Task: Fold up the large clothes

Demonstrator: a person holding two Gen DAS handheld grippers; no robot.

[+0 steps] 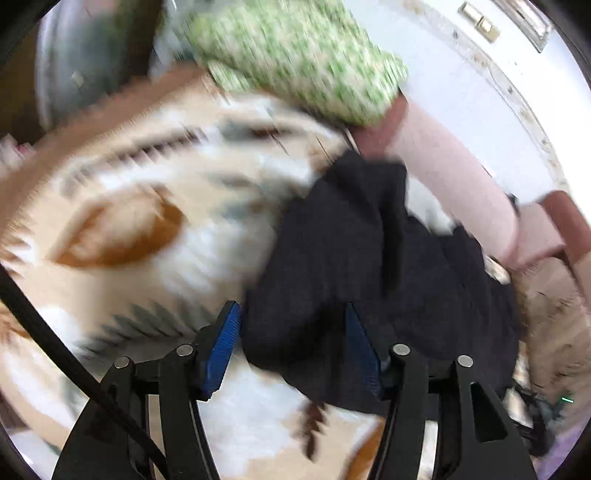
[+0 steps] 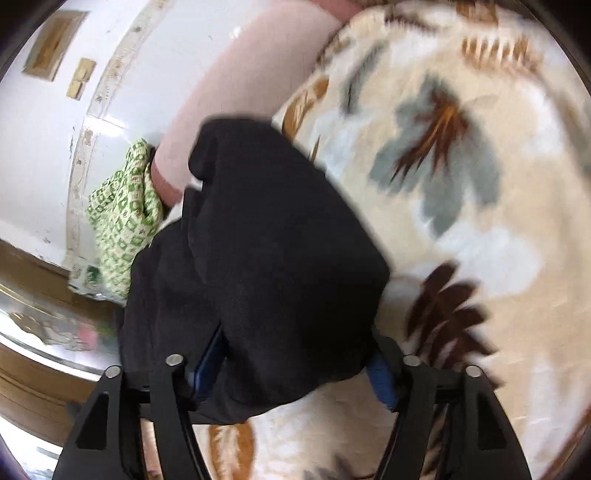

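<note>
A dark navy garment (image 1: 373,266) lies bunched on a cream blanket with brown and grey leaf prints (image 1: 129,206). My left gripper (image 1: 291,325) is open, its blue pads spread wide; the garment's near edge lies between and over the right pad. In the right wrist view the same garment (image 2: 258,251) drapes over my right gripper (image 2: 295,354), hiding the pad tips. The jaws stand wide apart with cloth between them. The leaf blanket (image 2: 461,184) fills the right side. Both views are motion blurred.
A green and white patterned cloth (image 1: 295,55) lies at the blanket's far edge, also in the right wrist view (image 2: 122,218). A pink padded bolster (image 1: 454,184) runs beside the garment (image 2: 236,88). A white wall with switches (image 1: 480,22) is behind.
</note>
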